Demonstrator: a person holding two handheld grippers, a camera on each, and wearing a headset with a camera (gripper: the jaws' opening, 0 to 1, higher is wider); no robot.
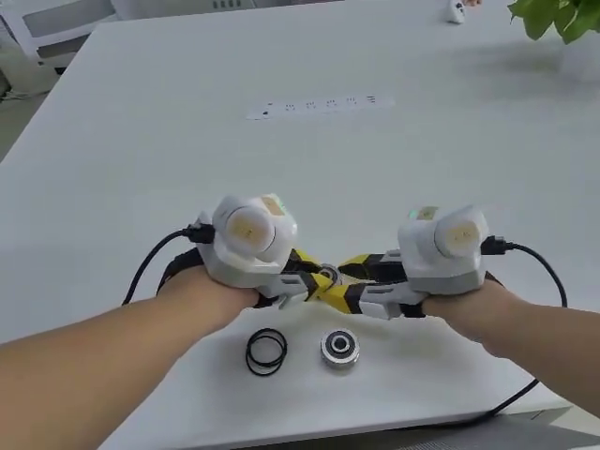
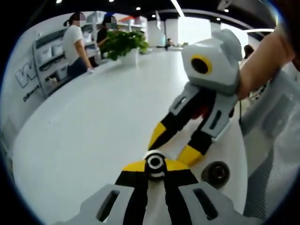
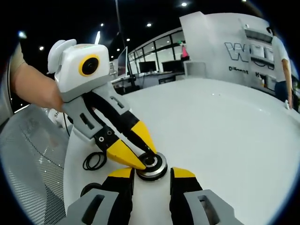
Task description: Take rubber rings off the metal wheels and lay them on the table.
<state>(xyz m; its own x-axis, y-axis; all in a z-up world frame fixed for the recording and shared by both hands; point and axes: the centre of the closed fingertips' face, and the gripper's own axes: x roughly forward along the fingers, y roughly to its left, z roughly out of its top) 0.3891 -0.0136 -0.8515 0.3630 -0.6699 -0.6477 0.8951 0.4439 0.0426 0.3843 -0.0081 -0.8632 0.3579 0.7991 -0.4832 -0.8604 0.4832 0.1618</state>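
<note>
One metal wheel (image 2: 154, 162) clamped by the left gripper (image 2: 155, 166) fingers
Right gripper (image 3: 152, 173) fingers open, wheel lying just ahead between their tips

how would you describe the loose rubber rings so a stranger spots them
On the white table, close to its near edge, two things lie side by side. The rubber rings are thin black open hoops; the metal wheel beside them is a chunky silver disc.

I can read only a big dark "W" on the white wall (image 3: 211, 33); the smaller line beneath blurs.
</note>
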